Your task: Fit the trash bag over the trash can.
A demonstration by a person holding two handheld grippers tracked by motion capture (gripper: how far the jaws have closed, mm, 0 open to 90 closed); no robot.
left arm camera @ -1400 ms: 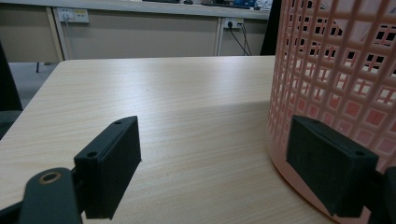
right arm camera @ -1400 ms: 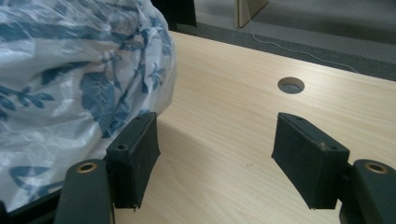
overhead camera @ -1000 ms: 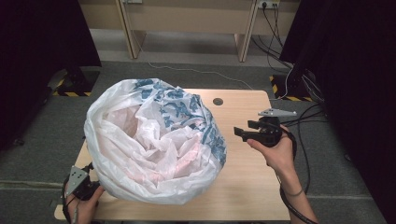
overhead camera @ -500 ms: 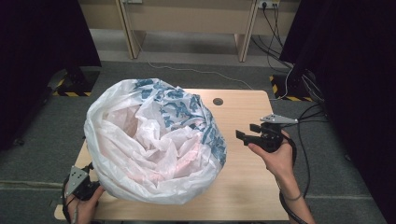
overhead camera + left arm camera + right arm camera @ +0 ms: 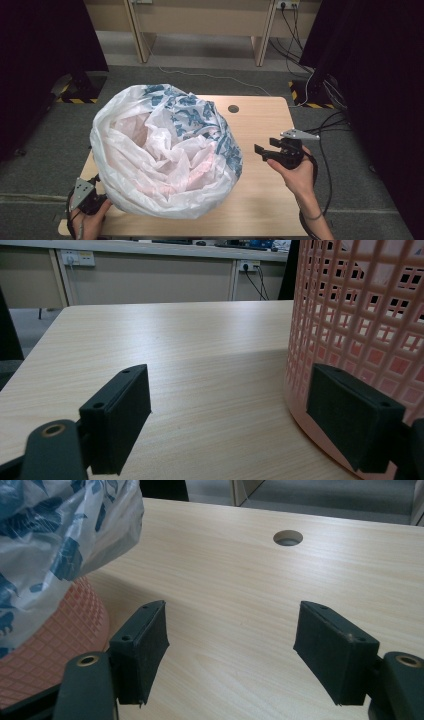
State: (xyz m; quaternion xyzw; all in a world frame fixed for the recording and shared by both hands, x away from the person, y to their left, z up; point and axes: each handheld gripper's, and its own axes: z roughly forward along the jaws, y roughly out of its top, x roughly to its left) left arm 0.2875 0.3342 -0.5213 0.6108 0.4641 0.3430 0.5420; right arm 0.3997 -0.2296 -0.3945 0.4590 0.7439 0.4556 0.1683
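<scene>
The table [image 5: 260, 200] is a light wooden top with a round cable hole [image 5: 233, 108] near its far edge, beyond the basket. The pink plastic basket [image 5: 360, 305], a tall bin with a grid of square openings in its wall, stands on the left half of the table, and it serves here as the landmark. A white plastic bag [image 5: 165, 150] with a blue leaf print lines it; the bag billows out over the basket's rim on all sides and hides the basket's wall in the high view, with the blue print mostly on the basket's far and right side. In the right gripper view the bag's printed edge hangs down over the top of the basket's wall.

The right hand-held gripper [image 5: 266, 149] is held in a hand to the right of the basket, near the bag but apart from it, its jaws pointing toward the basket. They stand wide apart and released, with bare table between them.

The left hand-held gripper [image 5: 230, 415] sits low at the basket's near left corner, by the table's edge. Its jaws are also spread and released; one pad [image 5: 350, 415] lies just beside the basket's wall near its foot, and whether it touches I cannot tell.
</scene>
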